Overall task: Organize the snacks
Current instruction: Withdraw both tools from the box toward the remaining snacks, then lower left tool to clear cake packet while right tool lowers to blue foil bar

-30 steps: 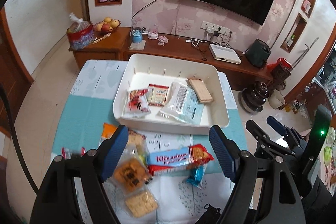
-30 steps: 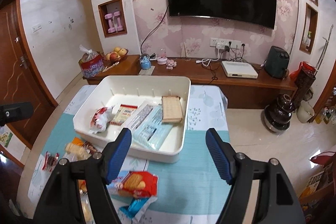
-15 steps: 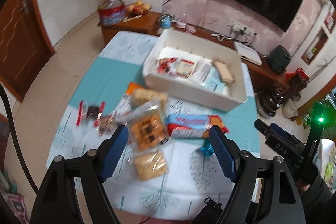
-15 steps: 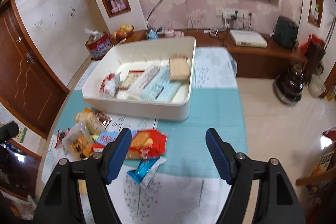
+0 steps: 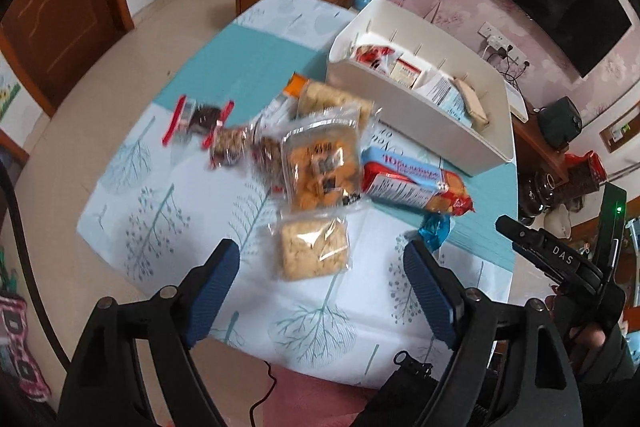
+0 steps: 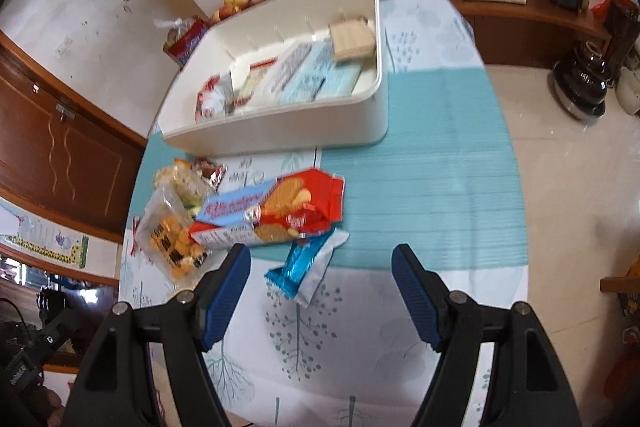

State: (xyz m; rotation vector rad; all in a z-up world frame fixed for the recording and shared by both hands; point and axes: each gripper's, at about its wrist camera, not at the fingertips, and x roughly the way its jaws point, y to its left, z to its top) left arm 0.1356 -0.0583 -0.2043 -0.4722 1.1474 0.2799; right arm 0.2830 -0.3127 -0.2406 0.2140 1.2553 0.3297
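Observation:
A white bin [image 5: 404,111] [image 6: 280,135] holds several packs at the far side of the table. Loose snacks lie in front of it: a red-and-blue biscuit pack [image 5: 416,183] [image 6: 272,211], an orange cookie bag [image 5: 320,163] [image 6: 172,239], a pale cracker pack [image 5: 312,251] and a small blue wafer pack [image 5: 434,231] [image 6: 304,267]. My left gripper [image 5: 322,291] hangs over the cracker pack; its jaws are opening and touch nothing. My right gripper [image 6: 320,287] is open above the blue wafer pack, apart from it.
A red-ended dark snack [image 5: 198,119] and more small packs lie to the left on the tree-print tablecloth [image 5: 168,219]. A wooden cabinet [image 6: 532,15] stands behind the table, and a brown door [image 5: 60,23] is at the left. The table's near edge [image 5: 320,367] is close below my grippers.
Both grippers have sunk and tilted down towards the table. The left one moved away from the bin to over the loose snacks, and its jaws stand a little wider.

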